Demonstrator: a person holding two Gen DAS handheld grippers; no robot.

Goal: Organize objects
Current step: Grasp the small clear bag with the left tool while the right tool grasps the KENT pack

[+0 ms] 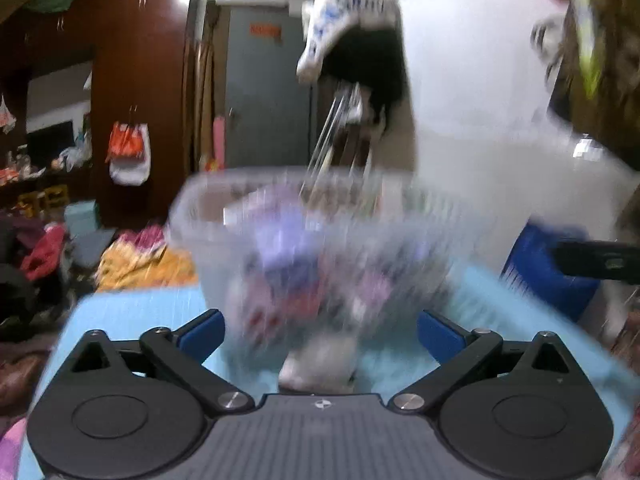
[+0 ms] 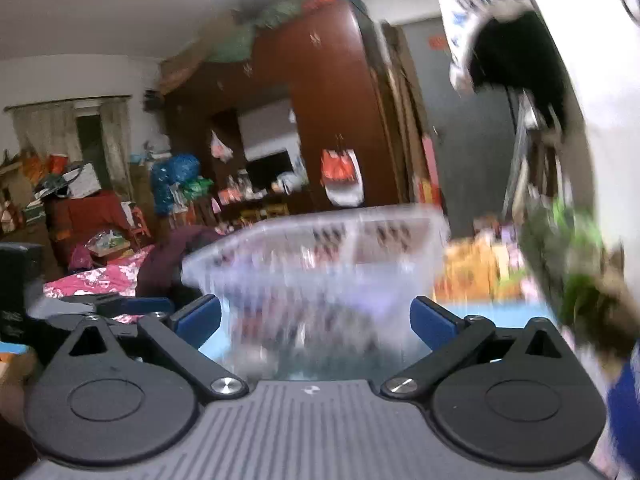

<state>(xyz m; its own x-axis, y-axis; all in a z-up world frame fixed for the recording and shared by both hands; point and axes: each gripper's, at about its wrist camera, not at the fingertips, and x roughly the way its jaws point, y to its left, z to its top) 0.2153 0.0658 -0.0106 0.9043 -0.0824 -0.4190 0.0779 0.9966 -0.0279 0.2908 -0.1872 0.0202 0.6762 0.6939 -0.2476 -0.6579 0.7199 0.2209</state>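
Note:
A clear plastic container (image 1: pixel 320 240) holding a jumble of colourful small items stands on a light-blue surface (image 1: pixel 120 320); both views are heavily blurred. My left gripper (image 1: pixel 320 332) is open wide, its blue pads (image 1: pixel 204 330) apart from the container's lower sides. A white object (image 1: pixel 316 368) lies just in front of the container, between the fingers. In the right wrist view the same container (image 2: pixel 320 256) sits ahead of my right gripper (image 2: pixel 316 318), which is also open wide, pads (image 2: pixel 434 320) not pressing on it. Part of the left gripper (image 2: pixel 120 304) shows at the left edge.
A large white shape (image 1: pixel 480 100) fills the right side, with a blue item (image 1: pixel 540 272) below it. A white-and-blue cap-like thing (image 1: pixel 348 20) hangs above. A dark wood wardrobe (image 1: pixel 140 80) stands behind, and piled clothes (image 1: pixel 140 256) lie to the left.

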